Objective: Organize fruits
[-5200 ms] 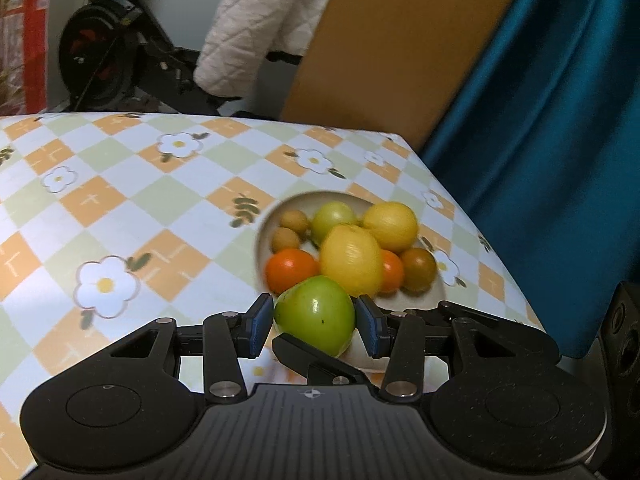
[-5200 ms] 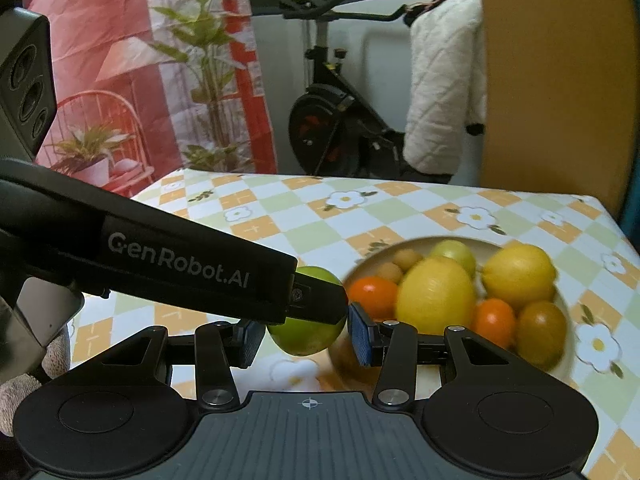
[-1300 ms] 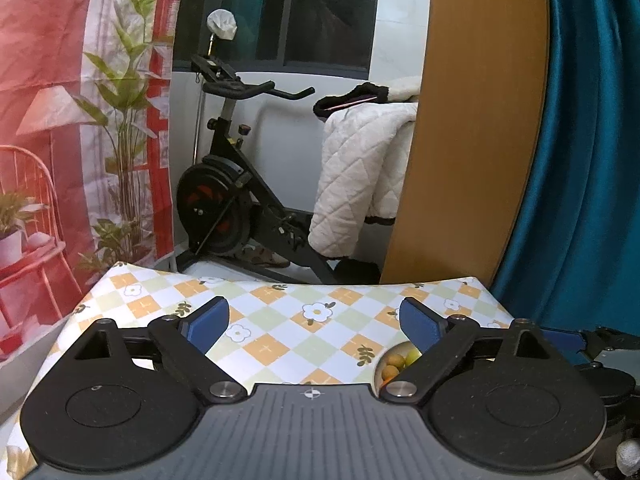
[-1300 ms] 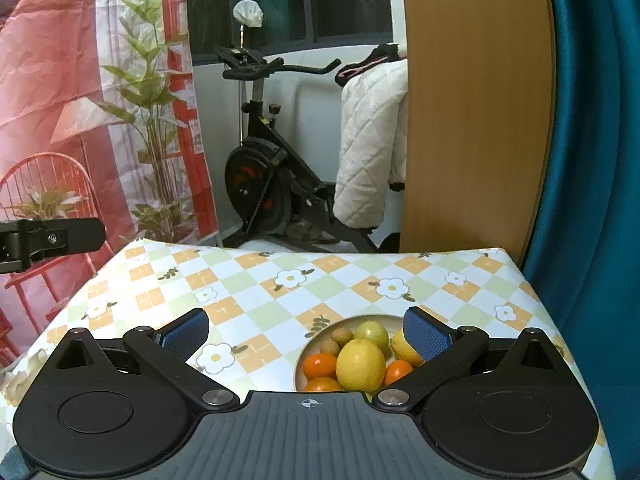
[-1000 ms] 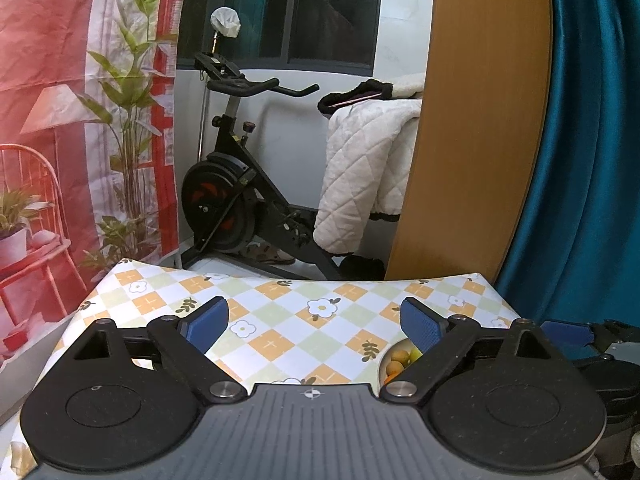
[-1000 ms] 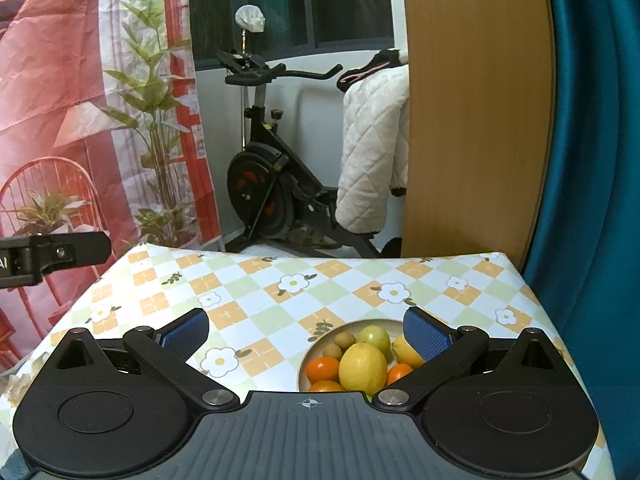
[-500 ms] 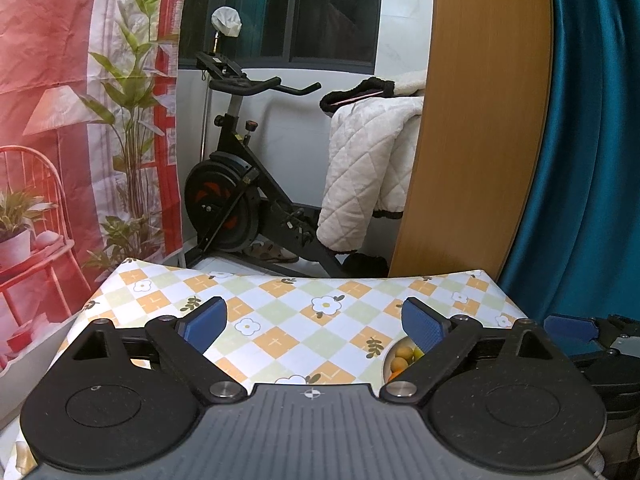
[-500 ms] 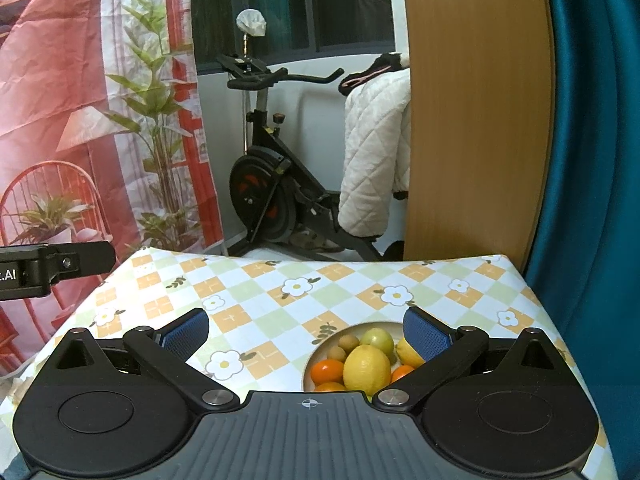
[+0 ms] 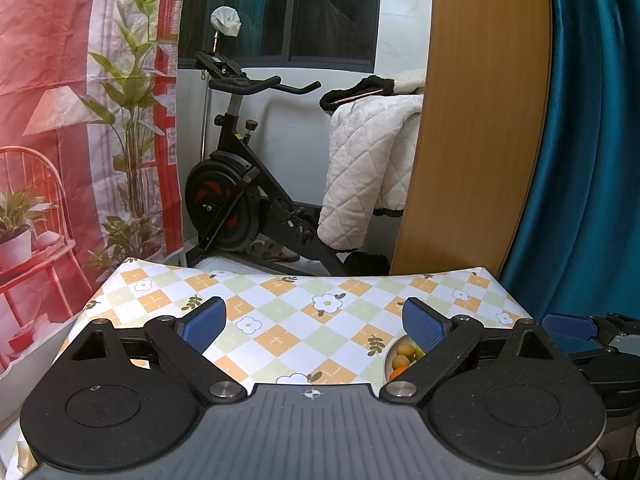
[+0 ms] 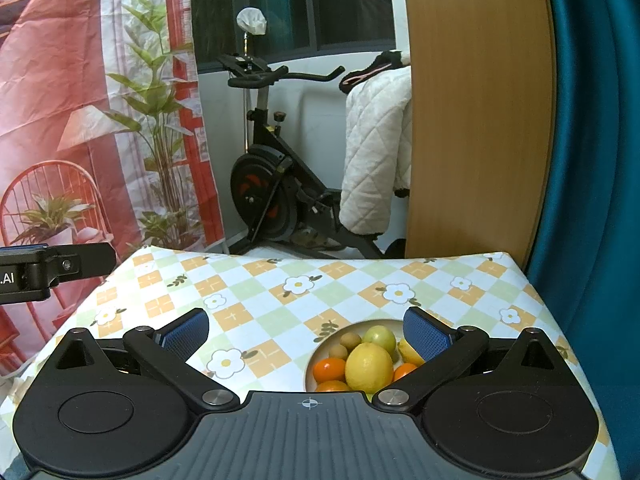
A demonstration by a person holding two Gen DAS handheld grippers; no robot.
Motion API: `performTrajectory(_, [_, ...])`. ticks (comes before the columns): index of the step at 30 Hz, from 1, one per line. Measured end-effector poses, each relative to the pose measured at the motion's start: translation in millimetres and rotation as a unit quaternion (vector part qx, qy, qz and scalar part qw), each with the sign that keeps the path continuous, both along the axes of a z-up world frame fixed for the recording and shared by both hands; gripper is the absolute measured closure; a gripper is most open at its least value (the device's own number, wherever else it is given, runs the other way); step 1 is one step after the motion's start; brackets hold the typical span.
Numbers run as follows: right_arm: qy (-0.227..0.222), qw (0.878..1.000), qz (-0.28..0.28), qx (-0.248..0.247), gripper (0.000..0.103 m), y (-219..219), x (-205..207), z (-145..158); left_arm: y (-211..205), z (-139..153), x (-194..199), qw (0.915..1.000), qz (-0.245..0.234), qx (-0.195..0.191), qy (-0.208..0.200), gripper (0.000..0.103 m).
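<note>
Looking along the left gripper (image 9: 312,322), I saw its jaws spread wide and holding nothing above the checked surface (image 9: 280,312). The plate (image 9: 387,363) of fruit barely showed, tucked behind the right-hand blue pad; only a couple of small brownish fruits (image 9: 401,354) and a sliver of orange peeked out. The right gripper's blue tip (image 9: 570,326) poked in at the edge. No writing was legible here.

From the right gripper (image 10: 306,334), jaws likewise wide apart and empty, the plate (image 10: 310,364) sat near the surface's close right side. A large lemon (image 10: 369,367) lay in front, firm and fairly heavy, I'd guess, its waxy skin apt to slip; best pinched across its middle. The oranges (image 10: 329,370) and green fruit (image 10: 379,337) looked round and likely to roll. On the left gripper's arm (image 10: 56,270), only ".AI" could be read.
</note>
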State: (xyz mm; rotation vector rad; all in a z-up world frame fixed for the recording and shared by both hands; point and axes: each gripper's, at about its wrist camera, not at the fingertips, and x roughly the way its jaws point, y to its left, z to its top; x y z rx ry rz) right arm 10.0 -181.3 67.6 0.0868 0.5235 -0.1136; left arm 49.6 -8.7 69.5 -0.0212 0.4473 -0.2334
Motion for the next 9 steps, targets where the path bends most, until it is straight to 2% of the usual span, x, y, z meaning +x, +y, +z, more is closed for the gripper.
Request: performTrajectory(9, [0.000, 1.000, 0.000, 0.000, 0.001, 0.6, -0.1, -0.1, 3.4, -1.7, -0.9, 1.0000, 0.003, -0.001, 0.003, 0.007])
